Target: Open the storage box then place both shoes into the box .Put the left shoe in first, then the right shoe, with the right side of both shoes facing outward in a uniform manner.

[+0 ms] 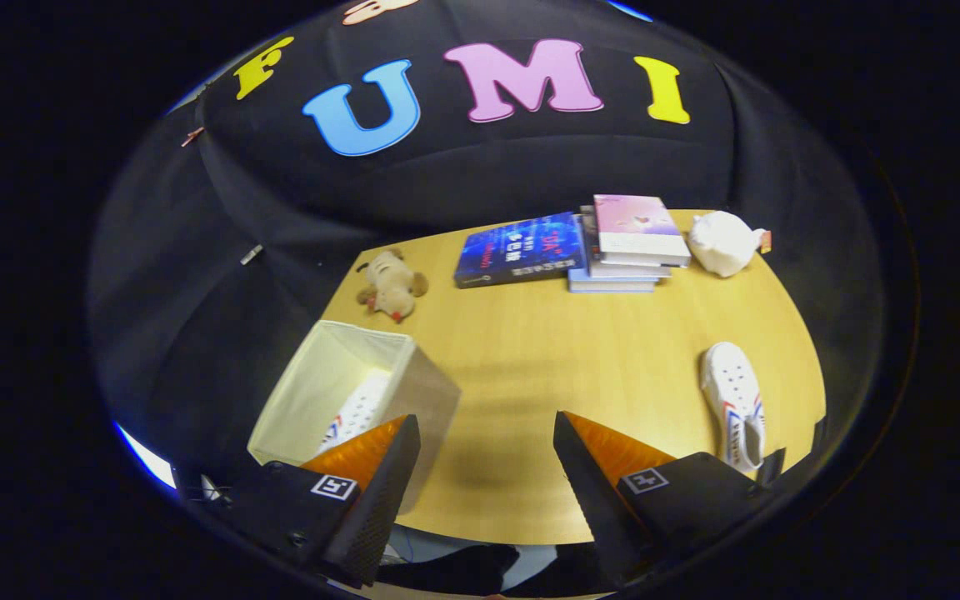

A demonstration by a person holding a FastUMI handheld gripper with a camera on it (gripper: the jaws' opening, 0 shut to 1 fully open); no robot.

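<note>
Jaws (487, 433) stood released, holding nothing, above the desk (580, 358). One shoe (355, 412) lay in the box (347, 392) at 10 o'clock; the other shoe (734, 404) at 2 o'clock.

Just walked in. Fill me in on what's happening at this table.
A person is packing a pair of white shoes into an open storage box with a handheld gripper. One shoe already lies inside the box, beside the left finger. The second shoe sits on the wooden table, off to the right of the fingers. The fingers are spread open, holding nothing, over bare tabletop. Beyond them lie a plush toy, some books and a white pouch-like object.
</note>
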